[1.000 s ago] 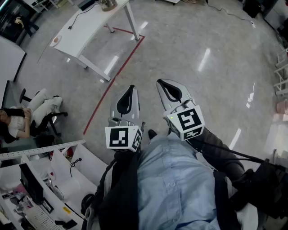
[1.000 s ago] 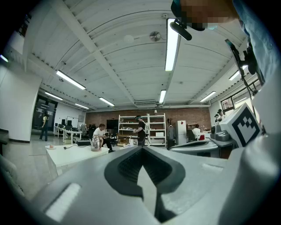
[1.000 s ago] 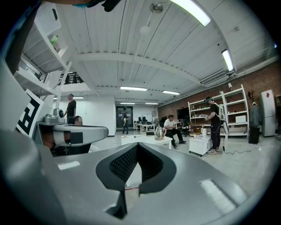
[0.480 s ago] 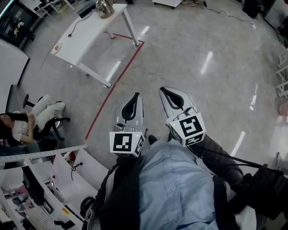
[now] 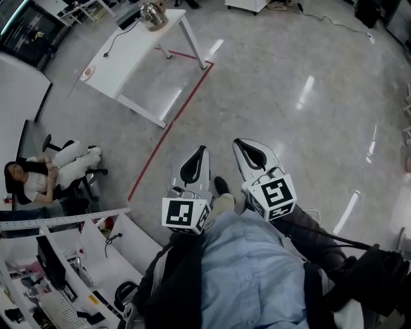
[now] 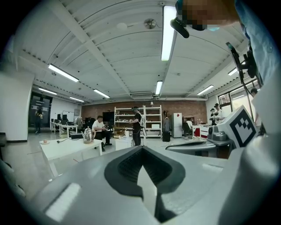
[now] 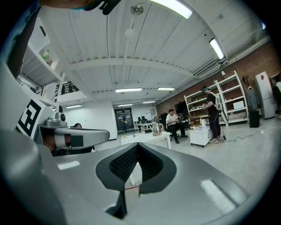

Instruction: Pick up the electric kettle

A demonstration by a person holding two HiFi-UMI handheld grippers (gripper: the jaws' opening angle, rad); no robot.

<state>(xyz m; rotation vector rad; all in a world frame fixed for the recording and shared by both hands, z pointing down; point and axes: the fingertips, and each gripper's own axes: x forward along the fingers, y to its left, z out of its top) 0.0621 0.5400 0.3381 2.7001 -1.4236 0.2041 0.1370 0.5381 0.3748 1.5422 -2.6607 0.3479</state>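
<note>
The electric kettle (image 5: 153, 14), shiny metal, stands on the far end of a white table (image 5: 122, 51) at the top left of the head view, several steps away. Both grippers are held out at waist height over the bare floor, far from it. My left gripper (image 5: 202, 150) is shut with nothing in it, and so is my right gripper (image 5: 239, 142). The left gripper view shows the kettle (image 6: 88, 134) small on the table, left of the shut tips (image 6: 141, 147). In the right gripper view the kettle (image 7: 156, 128) sits just above the shut tips (image 7: 137, 145).
A red floor line (image 5: 173, 115) runs from the table towards me. A black cable and a small dish (image 5: 88, 72) lie on the table. A person sits in a chair (image 5: 38, 177) at the left. White desks with clutter (image 5: 64, 270) fill the bottom left. Other people stand by shelves (image 6: 136, 125).
The view has advanced towards the table, so the table and kettle sit lower and fuller in the head view. Both grippers stay shut and have dropped slightly in the frame.
</note>
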